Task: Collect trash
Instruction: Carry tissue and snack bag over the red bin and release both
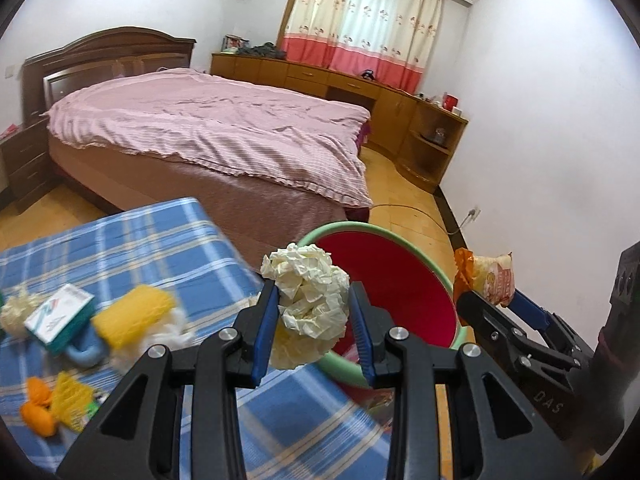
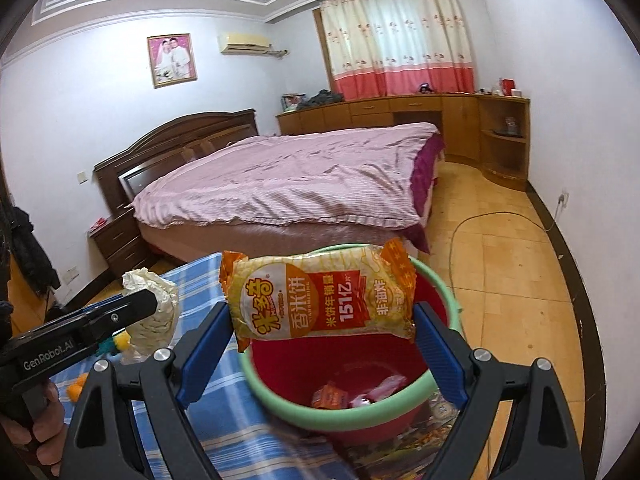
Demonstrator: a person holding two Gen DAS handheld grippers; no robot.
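Two pieces of trash are in the air at once, each clamped in its own tool. In the left wrist view the left gripper (image 1: 313,308) holds a crumpled paper ball (image 1: 308,300) at a narrow setting, pads pressed into both its sides. The red bucket (image 1: 400,272) with the green rim sits just behind and to the right of the ball, at centre right of that frame, so the ball seems to need a short carry forward and right before release.

In the right wrist view the right gripper (image 2: 322,332) stands wide, gripping a snack packet (image 2: 320,300) by its two ends, the long axis running across the frame. The packet hangs over the near rim of the bucket, lower centre, so by my reading this hand is nearer the drop.

Blur smears the checked cloth (image 1: 132,240) and the yellow and orange bits at lower left. A few wrappers (image 2: 356,394) lie in the bucket; its floor is partly hidden by the packet.
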